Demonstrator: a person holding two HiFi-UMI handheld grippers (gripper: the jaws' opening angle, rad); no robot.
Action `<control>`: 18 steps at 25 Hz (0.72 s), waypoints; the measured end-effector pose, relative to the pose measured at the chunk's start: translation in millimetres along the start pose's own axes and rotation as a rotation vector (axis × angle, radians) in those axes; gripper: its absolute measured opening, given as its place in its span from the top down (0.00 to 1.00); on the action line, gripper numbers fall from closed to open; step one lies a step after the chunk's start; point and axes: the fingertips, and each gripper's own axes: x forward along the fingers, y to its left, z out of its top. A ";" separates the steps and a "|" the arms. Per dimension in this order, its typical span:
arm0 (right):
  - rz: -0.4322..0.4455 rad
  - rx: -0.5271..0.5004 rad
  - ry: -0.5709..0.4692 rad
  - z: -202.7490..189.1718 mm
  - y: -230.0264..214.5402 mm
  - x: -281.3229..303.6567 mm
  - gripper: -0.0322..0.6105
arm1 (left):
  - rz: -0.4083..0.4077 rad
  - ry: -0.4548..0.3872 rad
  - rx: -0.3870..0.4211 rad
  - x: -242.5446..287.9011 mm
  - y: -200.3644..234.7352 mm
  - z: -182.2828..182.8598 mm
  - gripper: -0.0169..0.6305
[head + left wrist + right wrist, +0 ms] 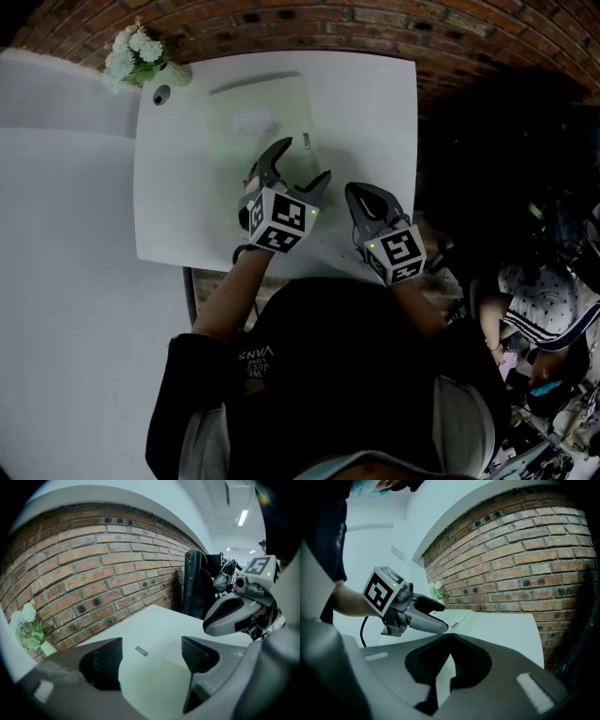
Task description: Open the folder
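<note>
A pale green folder [258, 117] lies flat and closed on the white table [375, 103], with a small grey label [307, 141] near its right edge. My left gripper [302, 161] hovers over the folder's near right corner. In the left gripper view its jaws stand wide apart, the folder [150, 681] and label [141, 651] lie below the gap, and the pads touch nothing. My right gripper [356, 194] hangs just right of the folder with its jaws shut and empty. In the right gripper view the right gripper [450, 635] has its tips meeting, and the left gripper [417, 613] is ahead.
A small pot of white flowers [134, 52] and a round dark object [161, 94] stand at the table's far left corner. A brick wall [375, 28] runs behind the table. A chair with a dark jacket [199, 583] is off to the right, where another person [534, 300] sits.
</note>
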 end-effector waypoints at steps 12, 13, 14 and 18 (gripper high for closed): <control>0.004 0.015 0.011 -7.8 -12.0 4.9 0.95 | 0.027 0.111 0.068 21.3 -5.3 -26.8 0.37; 0.003 0.019 0.012 -8.4 -12.5 4.9 0.95 | 0.027 0.117 0.071 21.6 -5.7 -28.3 0.37; 0.004 0.021 0.013 -8.9 -12.6 5.1 0.95 | 0.028 0.122 0.074 21.7 -6.1 -29.6 0.37; 0.008 0.022 0.016 -10.6 -12.2 6.6 0.95 | 0.034 0.141 0.090 21.4 -5.3 -34.7 0.37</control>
